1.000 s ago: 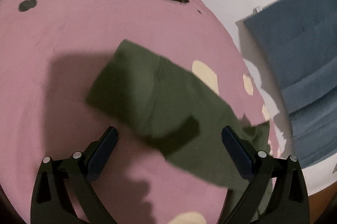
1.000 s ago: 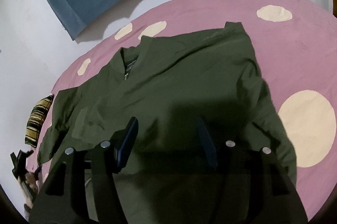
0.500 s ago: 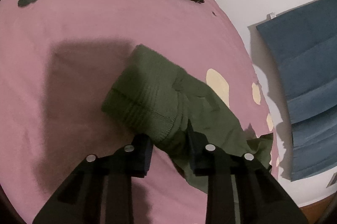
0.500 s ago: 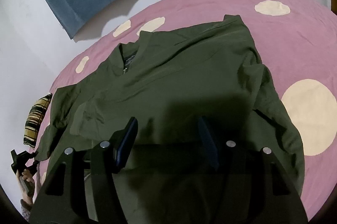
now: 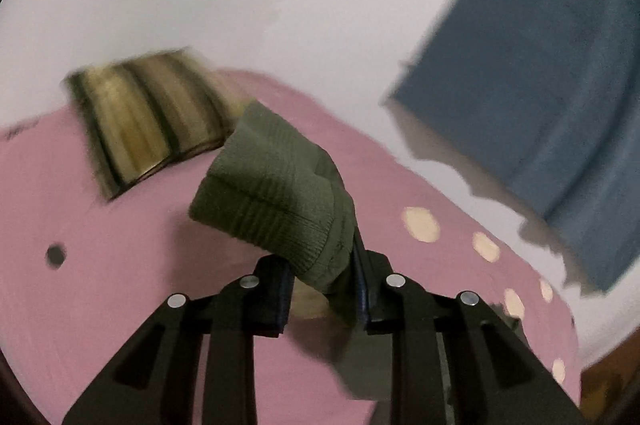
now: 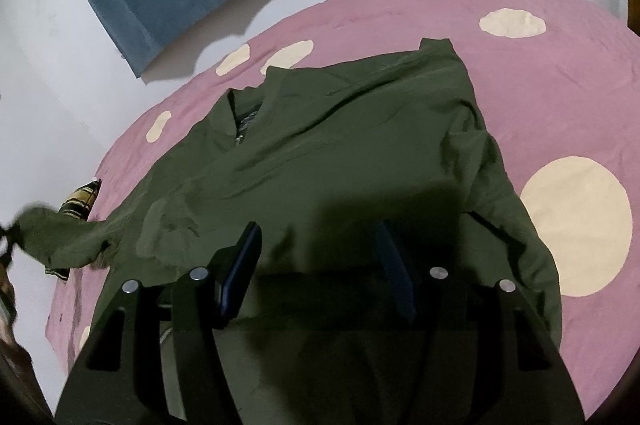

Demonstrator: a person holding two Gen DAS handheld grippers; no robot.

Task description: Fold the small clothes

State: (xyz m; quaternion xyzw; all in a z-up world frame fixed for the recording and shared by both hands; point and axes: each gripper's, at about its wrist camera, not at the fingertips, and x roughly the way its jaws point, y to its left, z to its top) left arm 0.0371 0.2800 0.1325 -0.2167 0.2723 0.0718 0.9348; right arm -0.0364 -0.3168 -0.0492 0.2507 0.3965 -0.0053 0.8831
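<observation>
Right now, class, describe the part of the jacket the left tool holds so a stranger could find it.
On the pink bedspread lies a green jacket. Its sleeve runs towards the striped pillow. The left tool grips its cuff, the only ribbed knit part, lifted off the bed.

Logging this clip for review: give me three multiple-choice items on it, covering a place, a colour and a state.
1. Where does the striped black-and-yellow pillow lie?
A. on the pink spotted bedspread
B. on the blue curtain
C. on the floor

2. What colour is the jacket?
A. red
B. olive green
C. white

3. What is the left gripper doing?
A. open and unloaded
B. shut on the pillow
C. shut on the jacket's ribbed cuff

Answers: 1 A, the pillow rests on pink fabric; 2 B, the cloth is dark olive; 3 C, the cuff sits pinched between the jaws.
</observation>
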